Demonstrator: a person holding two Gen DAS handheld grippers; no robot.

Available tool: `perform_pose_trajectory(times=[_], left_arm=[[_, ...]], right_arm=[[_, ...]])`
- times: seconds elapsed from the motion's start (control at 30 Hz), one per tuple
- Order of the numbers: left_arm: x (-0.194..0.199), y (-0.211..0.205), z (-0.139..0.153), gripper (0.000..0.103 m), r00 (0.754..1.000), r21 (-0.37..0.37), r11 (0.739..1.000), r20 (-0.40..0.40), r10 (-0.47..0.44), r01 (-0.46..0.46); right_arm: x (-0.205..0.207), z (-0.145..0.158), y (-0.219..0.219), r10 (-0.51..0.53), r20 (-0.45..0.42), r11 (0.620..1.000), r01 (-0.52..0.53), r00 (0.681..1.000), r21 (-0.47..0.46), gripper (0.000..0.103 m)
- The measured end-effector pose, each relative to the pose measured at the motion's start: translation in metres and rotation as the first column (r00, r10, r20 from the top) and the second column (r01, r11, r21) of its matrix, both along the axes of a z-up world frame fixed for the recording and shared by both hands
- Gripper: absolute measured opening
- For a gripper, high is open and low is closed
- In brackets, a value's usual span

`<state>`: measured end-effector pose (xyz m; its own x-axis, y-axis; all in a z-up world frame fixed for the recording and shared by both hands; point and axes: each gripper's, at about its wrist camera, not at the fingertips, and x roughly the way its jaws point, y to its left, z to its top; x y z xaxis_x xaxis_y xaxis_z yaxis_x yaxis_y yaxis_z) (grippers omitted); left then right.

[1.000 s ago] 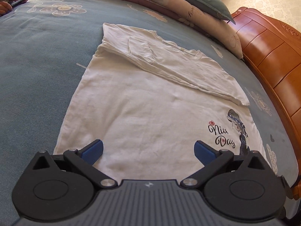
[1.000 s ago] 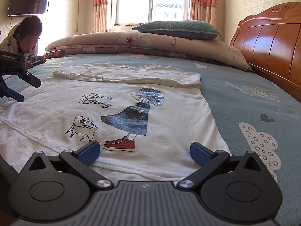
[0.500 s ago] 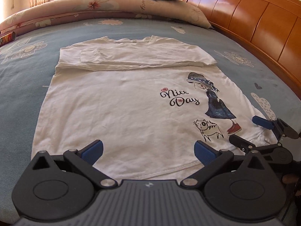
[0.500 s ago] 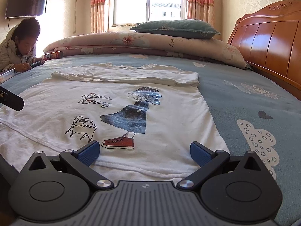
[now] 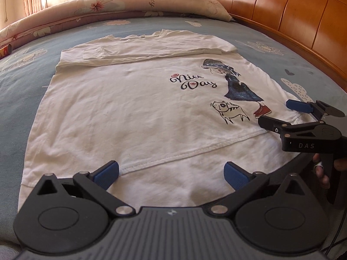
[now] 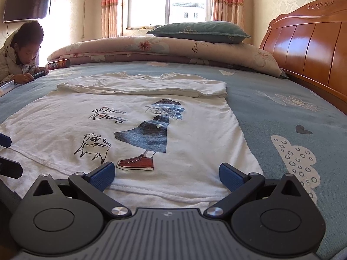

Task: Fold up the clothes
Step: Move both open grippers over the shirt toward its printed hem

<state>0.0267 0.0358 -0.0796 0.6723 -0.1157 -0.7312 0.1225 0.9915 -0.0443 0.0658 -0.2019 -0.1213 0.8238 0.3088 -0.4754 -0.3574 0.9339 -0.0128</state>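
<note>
White tee (image 5: 134, 112) lay flat on the bed (image 5: 28, 69), sleeves folded in. My left gripper (image 5: 171, 172) and right gripper (image 6: 167, 174) both hung spread wide over its hem, probably not touching.

A white T-shirt (image 5: 121, 112) lies flat, print side up, on the bed (image 5: 28, 82). Its 12 o'clock end is folded over, apparently with the sleeves tucked in. "Nice Day", a girl and a cat sit toward 3 o'clock.

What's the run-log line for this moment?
phase: pre-grasp | T-shirt: flat on bed, top folded | left gripper: open at hem | right gripper: open at hem
</note>
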Motion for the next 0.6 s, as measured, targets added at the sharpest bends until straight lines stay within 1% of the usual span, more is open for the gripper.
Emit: perform_pose_trajectory(times=[0.07,0.17,0.23,0.33,0.37,0.6], left_arm=[[0.001,-0.002,0.002,0.102,1.0,0.002,1.0,0.007,-0.003,0.003],[0.004,-0.007,0.004,0.102,0.999,0.016,1.0,0.041,-0.019,0.018],[0.009,-0.012,0.001,0.102,0.999,0.043,0.999,0.044,-0.029,0.027],[0.011,-0.015,-0.008,0.103,0.999,0.037,0.999,0.032,-0.023,0.022],[0.01,-0.014,-0.01,0.102,0.999,0.026,1.0,0.043,-0.016,0.014],[-0.004,-0.01,-0.016,0.102,0.991,0.019,0.999,0.13,-0.043,0.04]], right_arm=[[-0.003,-0.002,-0.001,-0.004,0.014,1.0,0.004,1.0,0.003,0.103],[-0.005,0.002,-0.003,-0.011,-0.004,1.0,0.011,1.0,-0.001,0.103],[-0.007,0.004,-0.004,-0.013,-0.023,1.0,0.013,1.0,-0.003,0.103],[-0.011,0.004,-0.006,-0.014,-0.037,1.0,0.014,0.999,-0.011,0.103],[-0.013,0.004,-0.006,-0.015,-0.038,1.0,0.014,0.999,-0.013,0.103],[-0.015,0.002,-0.004,-0.037,-0.023,0.999,0.037,0.999,-0.005,0.103]])
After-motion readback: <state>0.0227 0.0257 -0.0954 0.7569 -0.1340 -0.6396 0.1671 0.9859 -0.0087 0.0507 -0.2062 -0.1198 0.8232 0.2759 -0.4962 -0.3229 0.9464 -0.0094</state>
